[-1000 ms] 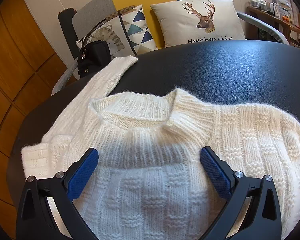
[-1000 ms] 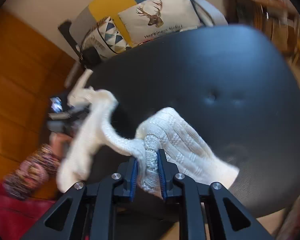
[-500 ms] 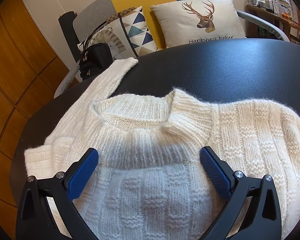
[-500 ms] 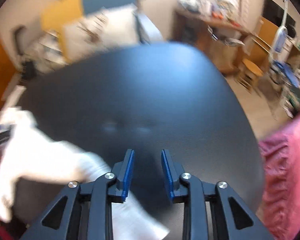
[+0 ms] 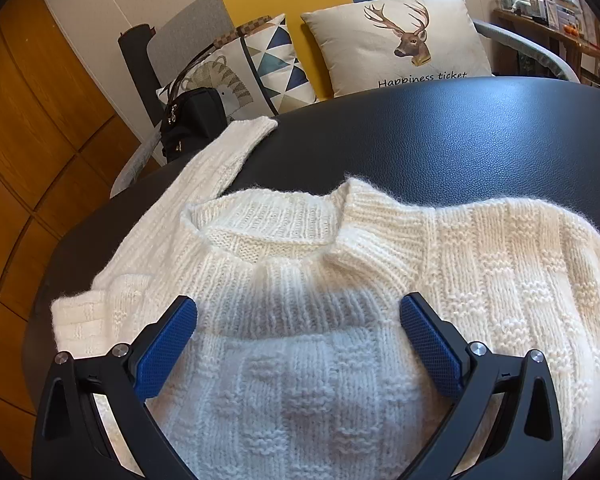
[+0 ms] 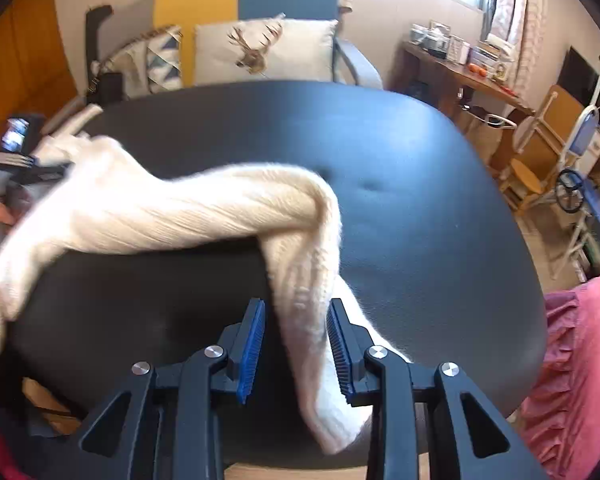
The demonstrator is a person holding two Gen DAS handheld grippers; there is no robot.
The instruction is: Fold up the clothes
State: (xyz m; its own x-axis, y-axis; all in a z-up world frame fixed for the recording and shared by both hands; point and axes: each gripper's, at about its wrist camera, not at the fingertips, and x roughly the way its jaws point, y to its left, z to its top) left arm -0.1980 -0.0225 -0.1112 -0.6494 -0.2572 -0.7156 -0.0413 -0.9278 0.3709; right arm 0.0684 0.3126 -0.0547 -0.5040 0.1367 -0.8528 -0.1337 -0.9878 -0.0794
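A cream cable-knit sweater (image 5: 340, 280) lay spread on the black leather-topped counter (image 5: 440, 140), its ribbed collar (image 5: 268, 232) facing the deer cushion (image 5: 400, 40) beyond the counter's far edge. One sleeve (image 5: 220, 156) stretched from the collar toward a black handbag (image 5: 192, 120) that stood at the counter's edge beside a geometric-print cushion (image 5: 276, 60). The left gripper (image 5: 298, 312) hovered over the sweater's chest just below the collar, its blue-padded fingers (image 5: 168, 344) spread wide and holding nothing. In the right wrist view, the other sleeve (image 6: 180, 208) ran from the sweater's body across the counter (image 6: 420, 200), bent, and draped down toward the camera. Its lower part passed between the fingers (image 6: 252, 344) of the right gripper (image 6: 296, 320). These fingers stood moderately apart, a visible gap remaining beside the left pad, so the sleeve was not clamped. A pink ruffled cloth (image 6: 572, 360) showed off the counter's near right edge.
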